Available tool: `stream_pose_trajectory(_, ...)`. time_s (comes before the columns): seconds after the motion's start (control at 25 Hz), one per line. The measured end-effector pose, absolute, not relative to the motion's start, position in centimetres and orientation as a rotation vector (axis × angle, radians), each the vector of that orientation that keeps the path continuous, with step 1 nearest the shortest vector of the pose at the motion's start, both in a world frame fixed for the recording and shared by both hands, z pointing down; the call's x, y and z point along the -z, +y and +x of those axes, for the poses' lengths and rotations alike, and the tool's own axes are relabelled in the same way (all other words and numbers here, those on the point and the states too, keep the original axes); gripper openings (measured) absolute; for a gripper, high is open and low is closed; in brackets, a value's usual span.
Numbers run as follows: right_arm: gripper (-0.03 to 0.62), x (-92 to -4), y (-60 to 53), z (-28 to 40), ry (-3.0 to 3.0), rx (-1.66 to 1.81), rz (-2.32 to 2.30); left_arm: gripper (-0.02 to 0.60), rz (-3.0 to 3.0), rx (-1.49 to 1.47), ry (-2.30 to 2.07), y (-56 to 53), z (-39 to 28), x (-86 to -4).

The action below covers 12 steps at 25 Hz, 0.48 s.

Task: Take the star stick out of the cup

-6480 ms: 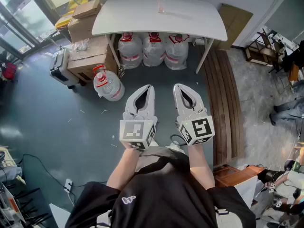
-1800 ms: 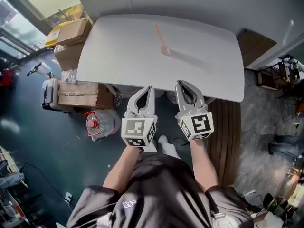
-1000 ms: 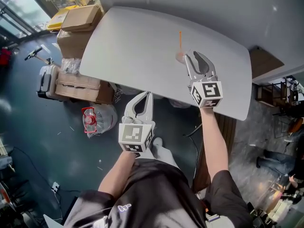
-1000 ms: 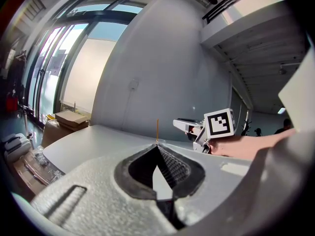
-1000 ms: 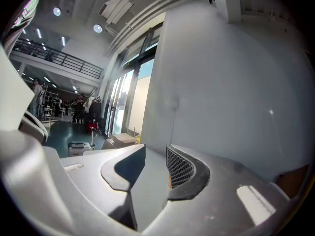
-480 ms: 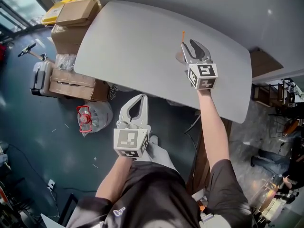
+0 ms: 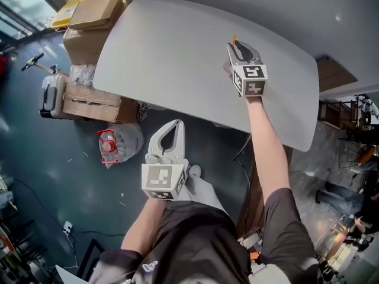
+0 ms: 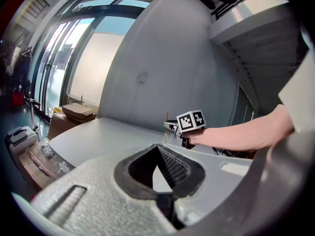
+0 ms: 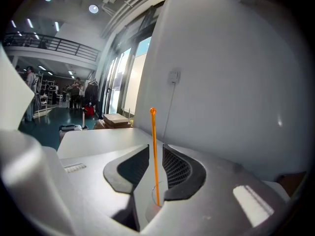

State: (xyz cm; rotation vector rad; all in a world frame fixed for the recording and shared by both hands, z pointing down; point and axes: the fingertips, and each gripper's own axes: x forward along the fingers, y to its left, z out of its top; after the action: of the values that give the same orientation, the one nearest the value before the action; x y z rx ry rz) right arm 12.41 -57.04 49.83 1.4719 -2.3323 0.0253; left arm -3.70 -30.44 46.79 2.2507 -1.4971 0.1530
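Ahead, right arm (image 7: pixel 263 141) toward star stick (image 7: pixel 234 38)

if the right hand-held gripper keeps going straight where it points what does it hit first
The star stick, standing in the clear cup between the closing jaws of the right hand-held gripper, seemingly not yet pinched. Beyond is the wall.

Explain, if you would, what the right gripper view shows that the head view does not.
Only the right gripper view shows the orange star stick standing upright between the right gripper's closing jaws, with a gap on each side, and its foot in a clear cup. Only the head view shows the left gripper, held off the table over the floor, and a water jug below. Both show the white table, the stick's tip and cardboard boxes.
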Motion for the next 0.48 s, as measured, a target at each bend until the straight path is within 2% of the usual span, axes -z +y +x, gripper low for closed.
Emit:
stream_pose_trajectory(0.08,0.068,-50.23,-57.29,12.81,-2.317,-0.043,1.5,0.002,2.238,-0.164,-1.509,-30.63,-3.87,-46.6)
stream_pose_trajectory(0.12,0.011,-50.4,-57.33,13.03,-2.317,-0.061,1.514,0.002,2.228,-0.169,-1.514,-30.64,-3.99,-46.62)
stream_pose_trajectory(0.48,0.011,-49.69,-57.49,13.51,-2.329,-0.074,1.559,0.002,2.236,-0.152,-1.503,-30.61,-3.9,-46.71)
